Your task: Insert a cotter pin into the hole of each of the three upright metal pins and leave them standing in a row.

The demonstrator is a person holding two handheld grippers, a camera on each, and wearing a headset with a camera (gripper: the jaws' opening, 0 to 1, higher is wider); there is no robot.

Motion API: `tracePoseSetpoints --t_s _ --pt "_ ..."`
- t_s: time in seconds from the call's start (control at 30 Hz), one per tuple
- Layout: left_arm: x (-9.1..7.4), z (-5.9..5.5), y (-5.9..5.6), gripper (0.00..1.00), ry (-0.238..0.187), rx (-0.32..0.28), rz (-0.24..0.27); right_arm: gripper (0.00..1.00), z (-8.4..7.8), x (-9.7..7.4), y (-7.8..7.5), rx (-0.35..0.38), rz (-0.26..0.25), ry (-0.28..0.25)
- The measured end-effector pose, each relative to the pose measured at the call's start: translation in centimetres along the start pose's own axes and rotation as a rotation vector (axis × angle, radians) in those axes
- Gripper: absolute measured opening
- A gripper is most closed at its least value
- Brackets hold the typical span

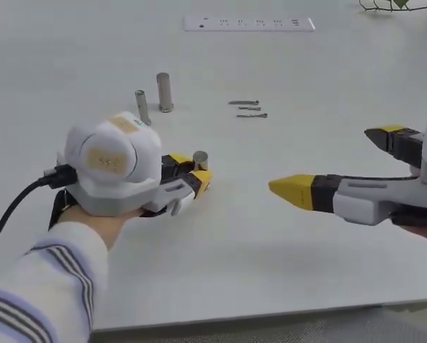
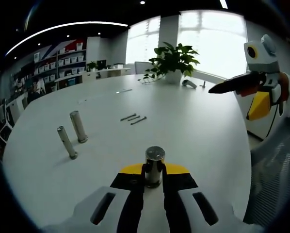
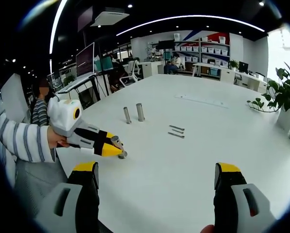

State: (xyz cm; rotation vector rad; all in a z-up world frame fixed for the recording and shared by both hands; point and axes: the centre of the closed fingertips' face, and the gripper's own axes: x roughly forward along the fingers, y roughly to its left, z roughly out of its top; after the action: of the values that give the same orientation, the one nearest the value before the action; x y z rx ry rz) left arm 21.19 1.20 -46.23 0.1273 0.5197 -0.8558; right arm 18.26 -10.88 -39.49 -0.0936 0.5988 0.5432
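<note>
You are at a wide, plain white table [image 1: 270, 250] that takes up most of the head view. Your left gripper [image 1: 199, 175] sits low at 9 o'clock, with its jaws clamped on a short metal pin [image 2: 154, 165] that stands upright on the surface. At 11 o'clock from that pin, two other pins stand upright close beside each other, free of either gripper: a thicker pin [image 1: 163, 91] and a thinner pin [image 1: 142, 107]. At 1 o'clock from the held pin, three cotter pins [image 1: 248, 108] lie flat in a small group, well apart from all the upright pins. A white power strip [image 1: 249, 23] lies at 12 o'clock near the far edge. Your right gripper [image 3: 157, 168] hovers at 3 o'clock, its jaws wide apart and holding nothing, pointing towards the left gripper. The room is an open office: the left gripper view shows bright windows [image 2: 210, 39], a leafy potted plant [image 2: 173, 60] on the table's far end, and shelves [image 2: 62, 63] of boxes along a wall
</note>
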Motion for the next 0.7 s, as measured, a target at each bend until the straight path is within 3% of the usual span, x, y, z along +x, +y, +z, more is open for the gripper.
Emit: tracePoseSetpoints --t_s 0.2,0.47,0.7 --pt "-1.2 1.0 0.0 0.13 -0.014 -0.011 -0.014 0.99 0.1 -0.1 0.0 -0.004 -0.001 -0.002" --pt "-4.1 2.2 0.3 0.36 -0.063 -0.033 -0.061 0.99 0.3 -0.3 0.0 -0.014 -0.001 -0.004" --pt "-7.4 2.7 0.6 0.56 -0.105 -0.032 -0.069 0.99 0.0 -0.5 0.1 -0.016 -0.002 0.005"
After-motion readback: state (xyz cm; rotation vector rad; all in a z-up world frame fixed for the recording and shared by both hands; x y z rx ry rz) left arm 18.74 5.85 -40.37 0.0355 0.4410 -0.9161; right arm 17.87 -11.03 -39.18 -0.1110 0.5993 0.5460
